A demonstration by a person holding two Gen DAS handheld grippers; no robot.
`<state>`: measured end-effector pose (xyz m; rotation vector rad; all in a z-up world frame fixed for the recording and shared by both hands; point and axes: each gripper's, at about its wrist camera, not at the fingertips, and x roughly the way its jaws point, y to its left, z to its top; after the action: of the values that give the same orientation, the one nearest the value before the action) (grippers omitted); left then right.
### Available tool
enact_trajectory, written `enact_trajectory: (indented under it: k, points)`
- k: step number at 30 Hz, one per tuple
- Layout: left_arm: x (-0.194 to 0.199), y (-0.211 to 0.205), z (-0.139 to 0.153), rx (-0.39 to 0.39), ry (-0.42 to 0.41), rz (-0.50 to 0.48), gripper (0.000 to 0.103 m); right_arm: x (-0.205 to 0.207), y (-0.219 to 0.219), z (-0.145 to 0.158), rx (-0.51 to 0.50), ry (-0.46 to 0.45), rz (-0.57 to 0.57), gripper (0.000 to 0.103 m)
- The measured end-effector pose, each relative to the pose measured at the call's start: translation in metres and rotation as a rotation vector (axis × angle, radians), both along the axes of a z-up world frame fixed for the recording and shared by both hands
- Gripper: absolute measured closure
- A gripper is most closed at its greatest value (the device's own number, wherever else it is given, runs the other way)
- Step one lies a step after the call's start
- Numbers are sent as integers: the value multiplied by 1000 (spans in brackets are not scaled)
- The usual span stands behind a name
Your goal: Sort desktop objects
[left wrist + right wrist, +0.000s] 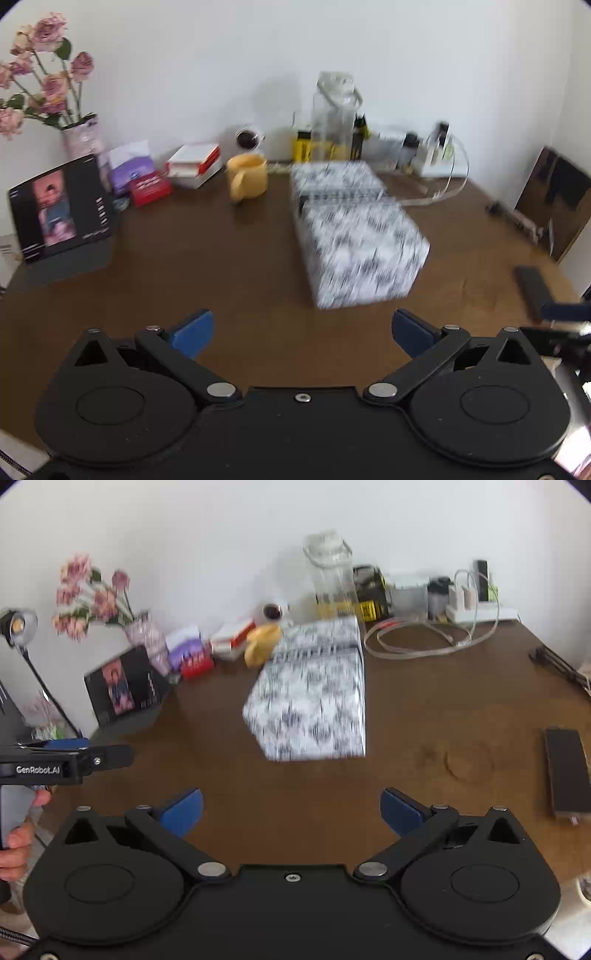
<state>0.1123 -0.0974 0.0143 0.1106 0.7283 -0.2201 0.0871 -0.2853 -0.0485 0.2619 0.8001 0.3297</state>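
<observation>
A black-and-white patterned box (pixel 360 251) (pixel 314 709) lies mid-desk with a spiral notebook (pixel 343 194) (pixel 306 650) on its far part. A yellow mug (pixel 246 176) (pixel 263 642) stands behind it to the left. A dark flat phone (pixel 567 773) (pixel 532 290) lies at the right. My left gripper (pixel 303 332) is open, short of the box, nothing between its blue fingers. My right gripper (pixel 291 810) is open too, empty, just short of the box. The left gripper (pixel 66 757) also shows at the left edge of the right wrist view.
Along the wall stand a flower vase (pixel 79 138), a dark photo card (pixel 61 210), tissue pack (pixel 131 166), red box (pixel 149 188), books (pixel 194 164), clear jug (pixel 334 114), chargers and cables (pixel 424 642). A desk lamp (pixel 18 626) stands far left. A hand (pixel 16 838) holds the left tool.
</observation>
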Motion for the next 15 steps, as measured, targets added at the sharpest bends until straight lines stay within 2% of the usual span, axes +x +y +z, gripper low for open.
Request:
enact_trajectory:
  k: [6,11,15]
  points:
    - [-39,14,-18,34,106,46,0,-34,10,-8,-31,66,34,0]
    - [-54,23,-19,29,123,80,0,-48,15,-8,-47,89,53,0]
    - [-57,28,-16,14,129,99,0,-55,18,-3,-51,70,64,0]
